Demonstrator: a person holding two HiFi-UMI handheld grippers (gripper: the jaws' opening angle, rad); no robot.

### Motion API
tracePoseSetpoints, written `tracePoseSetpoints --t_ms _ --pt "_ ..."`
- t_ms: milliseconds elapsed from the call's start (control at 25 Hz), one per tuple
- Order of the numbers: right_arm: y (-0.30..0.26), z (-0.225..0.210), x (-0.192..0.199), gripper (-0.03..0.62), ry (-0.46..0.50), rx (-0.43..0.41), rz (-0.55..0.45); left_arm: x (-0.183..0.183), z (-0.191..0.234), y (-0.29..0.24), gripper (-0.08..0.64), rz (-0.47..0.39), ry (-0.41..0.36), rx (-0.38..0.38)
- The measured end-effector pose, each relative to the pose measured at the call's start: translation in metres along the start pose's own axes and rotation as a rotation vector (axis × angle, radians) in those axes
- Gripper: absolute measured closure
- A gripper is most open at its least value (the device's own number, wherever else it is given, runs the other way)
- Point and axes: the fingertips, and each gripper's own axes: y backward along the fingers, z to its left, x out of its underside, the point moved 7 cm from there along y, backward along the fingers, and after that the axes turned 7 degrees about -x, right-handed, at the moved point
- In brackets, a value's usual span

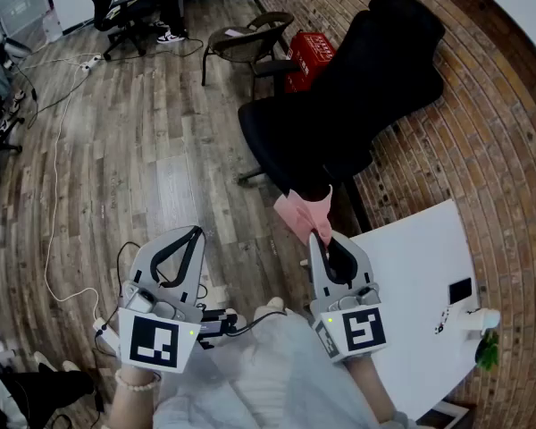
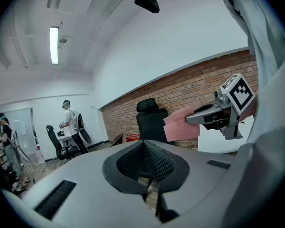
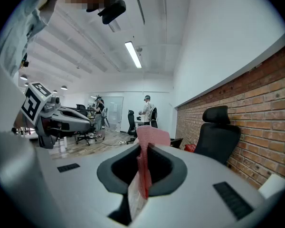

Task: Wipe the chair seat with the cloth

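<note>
A black office chair (image 1: 357,88) stands by the brick wall, its seat (image 1: 290,141) facing me; it also shows as the chair (image 2: 149,122) and the chair (image 3: 218,137) in the gripper views. My right gripper (image 1: 320,236) is shut on a pink cloth (image 1: 304,211), which hangs just in front of the seat's near edge. In the right gripper view the cloth (image 3: 149,139) stands clamped between the jaws of the right gripper (image 3: 142,175). My left gripper (image 1: 196,231) is lower left of the chair, shut and empty; its jaws meet in the left gripper (image 2: 149,184) view.
A white table (image 1: 420,266) sits at the lower right with a small black item (image 1: 460,290) and a green plant (image 1: 489,351). Behind the chair are a red crate (image 1: 308,56) and a brown chair (image 1: 250,38). Cables (image 1: 58,141) run over the wooden floor.
</note>
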Motion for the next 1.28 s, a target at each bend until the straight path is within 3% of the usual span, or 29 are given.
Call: tracePoseSetpoints --t_ms 880,1280 --pt "0.003 0.029 -0.005 0.537 -0.018 0.008 -0.009 0.004 0.011 0.029 0.541 -0.028 -0.016 -0.008" --pt "-0.019 -0.003 -0.010 0.537 0.000 0.033 -0.001 0.000 0.023 0.005 0.541 -0.015 -0.052 -0.022"
